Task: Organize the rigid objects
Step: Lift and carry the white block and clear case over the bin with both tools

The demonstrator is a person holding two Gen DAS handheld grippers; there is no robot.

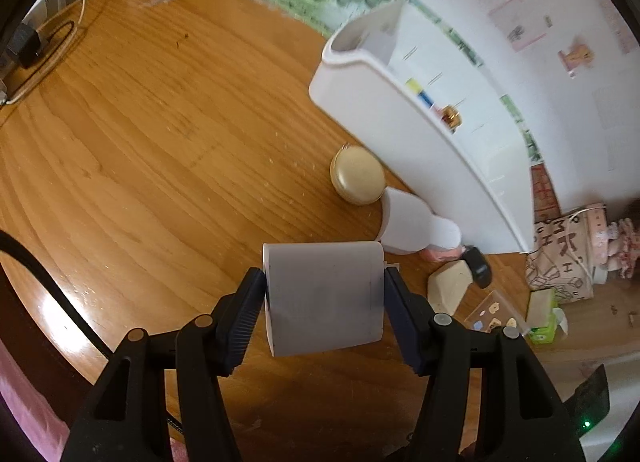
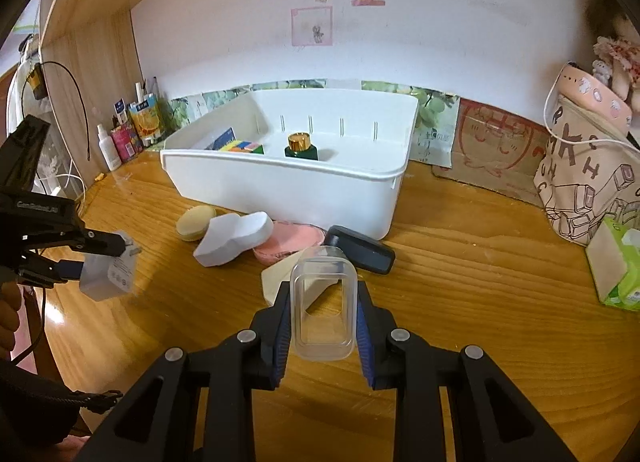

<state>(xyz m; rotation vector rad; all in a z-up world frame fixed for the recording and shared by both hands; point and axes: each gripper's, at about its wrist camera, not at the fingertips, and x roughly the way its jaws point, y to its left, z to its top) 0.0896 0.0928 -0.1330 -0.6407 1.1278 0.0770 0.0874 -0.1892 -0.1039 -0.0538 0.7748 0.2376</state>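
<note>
Two grippers: each one carries an object above the wooden desk [image 2: 460, 262].
Left gripper [image 1: 324, 282]: its pads pinch a white charger block [image 1: 324, 298] by two opposite sides.
Charger block, look: boxy, smooth, matte white with rounded corners; the right wrist view shows grey printed marks and metal prongs on one face.
Charger block, place: lifted off the desk, out to the left of the white bin [image 2: 288, 190] and apart from it.
Right gripper [image 2: 322, 302]: its blue pads clamp a clear plastic box [image 2: 322, 304] on its long sides.
Clear box, look: see-through, rectangular with rounded corners, nothing visible inside it.
Clear box, place: raised over the desk, in front of the pile beside the bin.
White bin: stands against the wall; holds a colourful cube [image 2: 242, 147], a blue card and a green jar with a gold cap [image 2: 301, 145].
Pile at the bin's front wall: round beige compact [image 2: 195, 222], white sponge-like block [image 2: 234, 238], pink pad [image 2: 290, 242], black case [image 2: 358, 248], cream wedge [image 2: 276, 278].
</note>
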